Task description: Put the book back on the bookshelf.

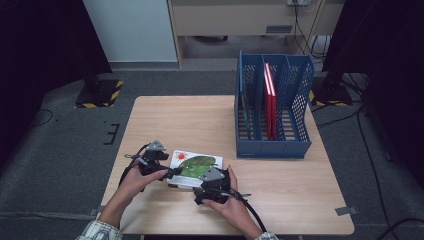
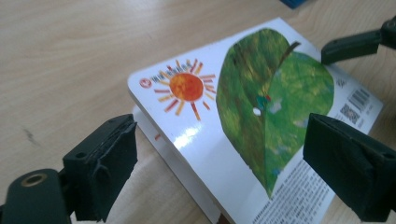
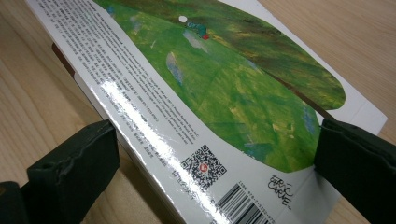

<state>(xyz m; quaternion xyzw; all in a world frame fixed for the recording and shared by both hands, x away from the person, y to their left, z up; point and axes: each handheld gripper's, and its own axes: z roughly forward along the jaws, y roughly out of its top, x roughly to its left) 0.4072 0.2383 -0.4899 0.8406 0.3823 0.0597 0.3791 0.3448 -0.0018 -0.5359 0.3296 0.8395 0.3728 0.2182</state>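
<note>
Count on your counter [image 1: 165, 120]: two tools, three books, one rack.
You hold one tool [image 1: 159, 161] in your left hand and one tool [image 1: 212, 184] in your right; one picture book [image 1: 192, 167] lies flat, two red books [image 1: 270, 100] stand in one blue rack [image 1: 272, 145].

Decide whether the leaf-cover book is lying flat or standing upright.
Lying flat: the book rests cover-up on the table, leaf and sun facing upward.

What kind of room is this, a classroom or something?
Probably a lab or studio set up for recording, not a classroom: one wooden table stands on grey carpet between dark curtains, with hazard-striped stand bases and loose cables on the floor.
</note>
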